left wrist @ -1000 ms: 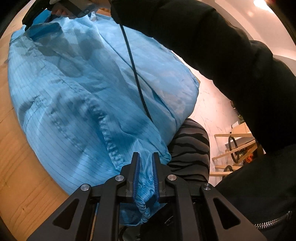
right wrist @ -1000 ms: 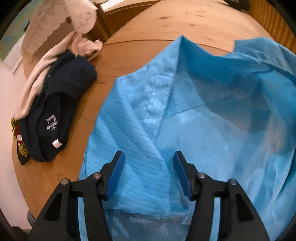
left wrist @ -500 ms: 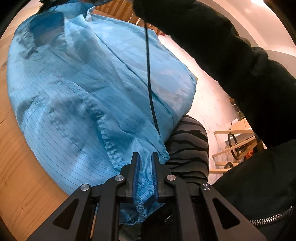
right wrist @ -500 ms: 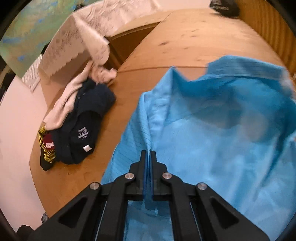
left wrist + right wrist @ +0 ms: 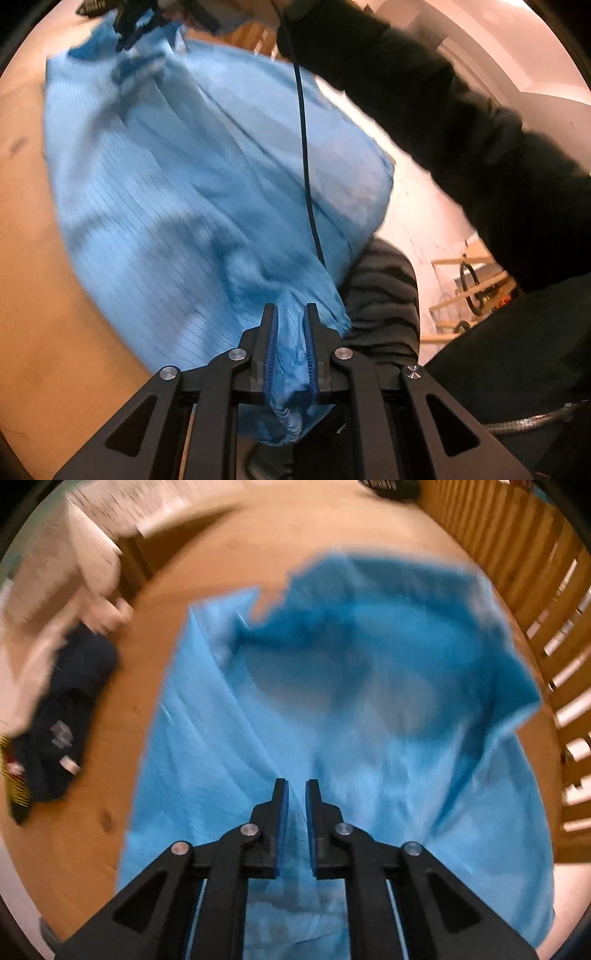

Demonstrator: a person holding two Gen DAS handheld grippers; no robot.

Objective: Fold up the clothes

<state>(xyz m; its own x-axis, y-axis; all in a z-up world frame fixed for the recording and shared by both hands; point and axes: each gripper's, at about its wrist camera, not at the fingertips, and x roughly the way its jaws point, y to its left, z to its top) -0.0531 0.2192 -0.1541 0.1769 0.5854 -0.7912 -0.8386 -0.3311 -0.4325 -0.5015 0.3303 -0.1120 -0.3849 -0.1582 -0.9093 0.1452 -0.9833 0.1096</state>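
Clamping a bunched cuff of the blue shirt (image 5: 207, 192), left gripper (image 5: 290, 325) pinched hard; right gripper (image 5: 296, 794), near-together on a thin fold beyond. Ballooned over the counter (image 5: 229, 546) ahead, half aloft. Risked slipping from that thin pinch, twisting mid-swing, or sweeping the dark clothes pile (image 5: 62, 716) leftward.

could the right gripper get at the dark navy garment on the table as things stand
Probably not yet: the right gripper is shut on the blue shirt, and the navy garment lies apart to its left across bare wooden table.
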